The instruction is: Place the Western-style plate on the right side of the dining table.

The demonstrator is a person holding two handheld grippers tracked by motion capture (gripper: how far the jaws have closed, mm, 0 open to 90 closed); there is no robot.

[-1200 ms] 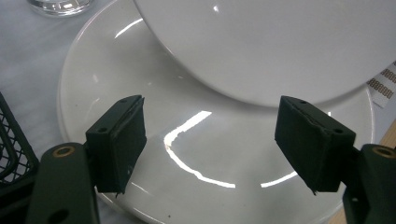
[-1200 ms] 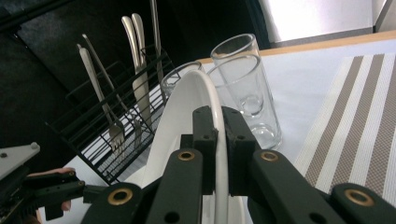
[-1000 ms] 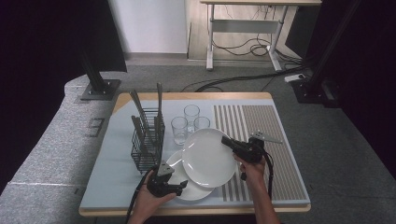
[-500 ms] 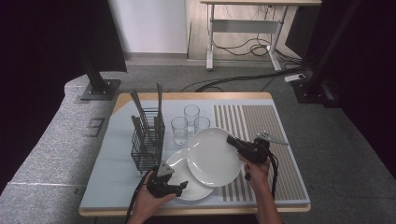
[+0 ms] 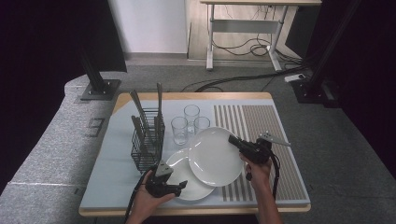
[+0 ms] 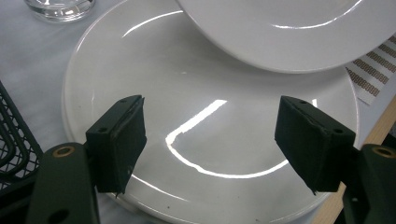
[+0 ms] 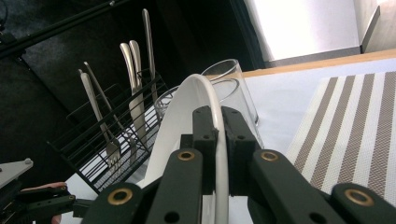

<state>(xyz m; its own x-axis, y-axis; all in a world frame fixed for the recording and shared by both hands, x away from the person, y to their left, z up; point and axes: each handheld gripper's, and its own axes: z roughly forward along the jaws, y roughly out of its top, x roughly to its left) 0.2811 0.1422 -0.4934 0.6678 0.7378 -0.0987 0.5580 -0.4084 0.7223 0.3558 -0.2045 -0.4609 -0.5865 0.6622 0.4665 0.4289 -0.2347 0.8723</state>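
Right gripper [image 5: 232,139] clamped on rim of upper plate [image 5: 215,156], held tilted over lower plate [image 5: 184,179] for carrying clear. Left gripper [image 6: 210,140] spread apart above lower plate, steadying position on desk [image 5: 116,186].

A glossy white plate [image 5: 215,156] is tilting at lower centre of the high view, its right rim pinched, overlapping a second white plate [image 5: 186,184] that is lying flat just below and left of it.

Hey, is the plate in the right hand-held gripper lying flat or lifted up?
Lifted and tilted. The right hand-held gripper is clamped on the rim of the top plate, which overlaps the lower plate still lying flat.
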